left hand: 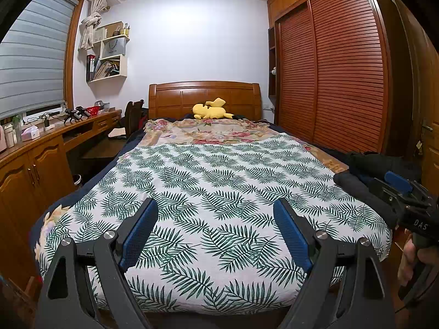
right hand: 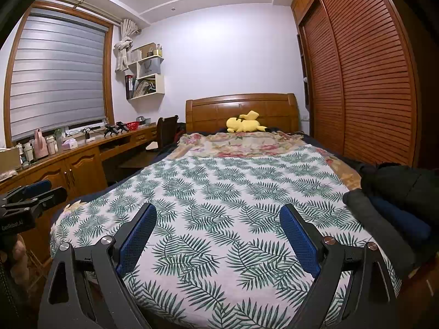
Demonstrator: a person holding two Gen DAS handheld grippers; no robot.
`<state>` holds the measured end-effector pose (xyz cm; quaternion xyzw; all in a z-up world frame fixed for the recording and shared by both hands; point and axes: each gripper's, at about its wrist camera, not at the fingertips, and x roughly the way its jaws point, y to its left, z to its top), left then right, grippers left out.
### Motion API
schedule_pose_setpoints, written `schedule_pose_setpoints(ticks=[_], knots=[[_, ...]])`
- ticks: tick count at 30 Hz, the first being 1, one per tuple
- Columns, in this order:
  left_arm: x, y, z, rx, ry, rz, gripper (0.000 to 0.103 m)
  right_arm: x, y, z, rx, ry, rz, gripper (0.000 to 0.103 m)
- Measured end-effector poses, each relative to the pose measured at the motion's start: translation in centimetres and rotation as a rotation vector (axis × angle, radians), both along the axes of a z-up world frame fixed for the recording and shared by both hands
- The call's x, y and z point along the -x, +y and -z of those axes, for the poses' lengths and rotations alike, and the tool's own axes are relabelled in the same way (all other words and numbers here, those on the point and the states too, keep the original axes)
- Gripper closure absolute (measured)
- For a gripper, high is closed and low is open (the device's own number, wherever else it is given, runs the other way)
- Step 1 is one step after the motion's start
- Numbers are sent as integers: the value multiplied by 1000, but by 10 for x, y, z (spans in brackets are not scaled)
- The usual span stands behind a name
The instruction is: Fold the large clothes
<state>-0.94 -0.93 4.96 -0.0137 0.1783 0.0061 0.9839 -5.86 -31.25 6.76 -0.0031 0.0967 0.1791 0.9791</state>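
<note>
1. Both sets of jaws stand spread wide with nothing between them: the left gripper (left hand: 215, 235) and the right gripper (right hand: 218, 240) hover over the foot of the bed, pointed along it toward the headboard (left hand: 204, 96).
2. The task's things, the dark clothes (right hand: 395, 205), lie bunched at the bed's right edge, just beside the right gripper. A grey roll, a navy piece and a black bulk can be told apart.
3. My reading: the leaf-print sheet (left hand: 219, 186) is spread flat as a folding surface, and the pile waits at the side within easy reach.
4. How many garments there are, and of what kind, is hard to make out; the pile runs off the frame edge.
5. Farther off, a yellow plush toy (left hand: 210, 108) rests by the headboard.
6. Only part of a hand (left hand: 408, 263) shows, gripping the right gripper's handle.
</note>
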Motion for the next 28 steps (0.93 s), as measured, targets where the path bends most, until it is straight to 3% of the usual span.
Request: schedule_pose_setpoints(ticks=[28], knots=[[-1, -6, -1, -2, -4, 11, 17, -2, -1, 0, 1, 1, 1, 11]])
